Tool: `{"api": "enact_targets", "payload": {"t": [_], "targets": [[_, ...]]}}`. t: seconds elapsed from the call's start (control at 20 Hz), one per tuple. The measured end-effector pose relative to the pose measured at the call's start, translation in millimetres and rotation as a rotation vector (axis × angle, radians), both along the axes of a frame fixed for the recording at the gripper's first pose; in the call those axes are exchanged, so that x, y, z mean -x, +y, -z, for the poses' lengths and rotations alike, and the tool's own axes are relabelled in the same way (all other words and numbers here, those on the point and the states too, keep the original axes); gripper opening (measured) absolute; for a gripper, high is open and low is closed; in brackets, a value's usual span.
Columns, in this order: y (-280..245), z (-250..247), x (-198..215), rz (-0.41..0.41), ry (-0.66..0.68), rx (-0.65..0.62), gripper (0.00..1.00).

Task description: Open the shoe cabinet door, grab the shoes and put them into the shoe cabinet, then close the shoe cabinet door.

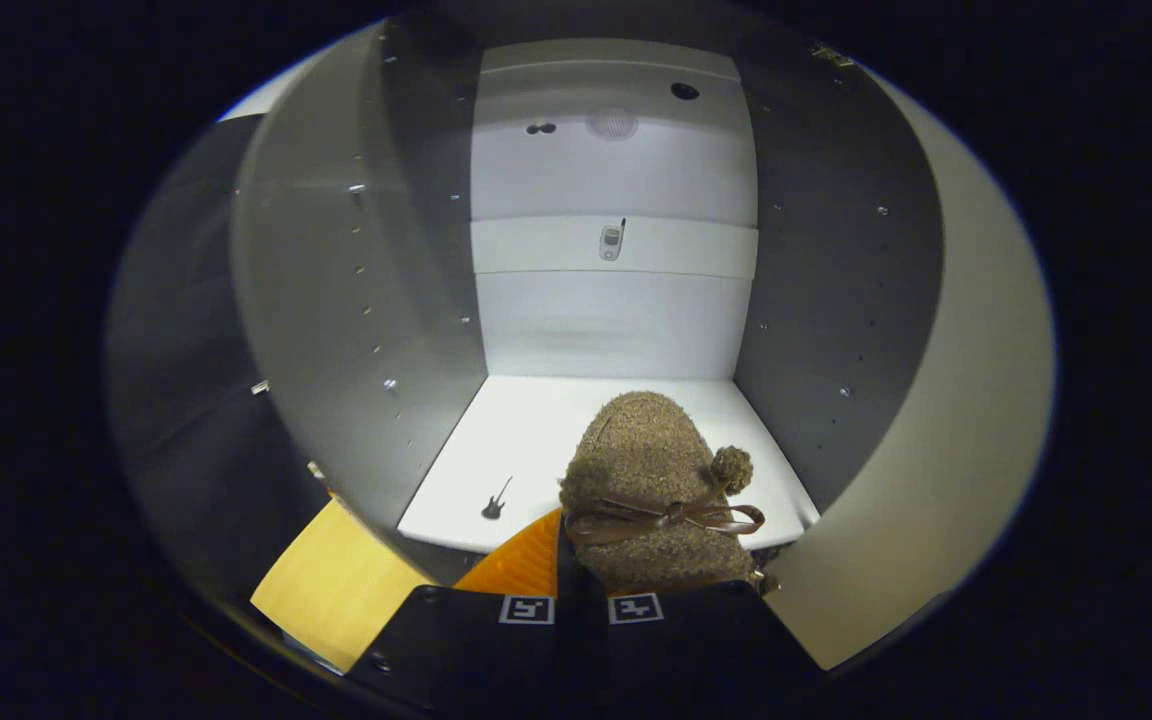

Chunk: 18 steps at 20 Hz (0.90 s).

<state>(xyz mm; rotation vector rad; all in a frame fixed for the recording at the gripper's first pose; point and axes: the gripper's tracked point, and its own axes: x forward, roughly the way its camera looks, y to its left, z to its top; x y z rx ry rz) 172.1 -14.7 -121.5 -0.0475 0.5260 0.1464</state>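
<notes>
A fuzzy brown shoe [648, 470] with a thin brown bow and a small pompom points toe-first into the open shoe cabinet [611, 320]. Its toe lies over the white bottom shelf [516, 440]; I cannot tell whether it rests on the shelf. My gripper [576, 565] is at the shoe's heel, its fingers [526, 565] close together and shut on the heel edge. The cabinet is white inside, with grey side walls dotted with peg holes. The open door [946, 400] stands as a pale panel to the right.
A small guitar sticker [496, 500] lies on the shelf left of the shoe, and a phone sticker [612, 240] is on the back wall. A light wooden surface [336, 590] shows below the cabinet's left wall. A dark panel [186, 380] stands further left.
</notes>
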Motion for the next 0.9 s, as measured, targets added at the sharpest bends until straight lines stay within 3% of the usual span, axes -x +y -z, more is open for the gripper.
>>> {"api": "enact_targets", "payload": {"t": [0.55, 0.9], "targets": [[13, 32, -138, 0.078, 0.072, 0.008, 0.05], [13, 68, -166, 0.083, 0.143, -0.002, 0.04]]}}
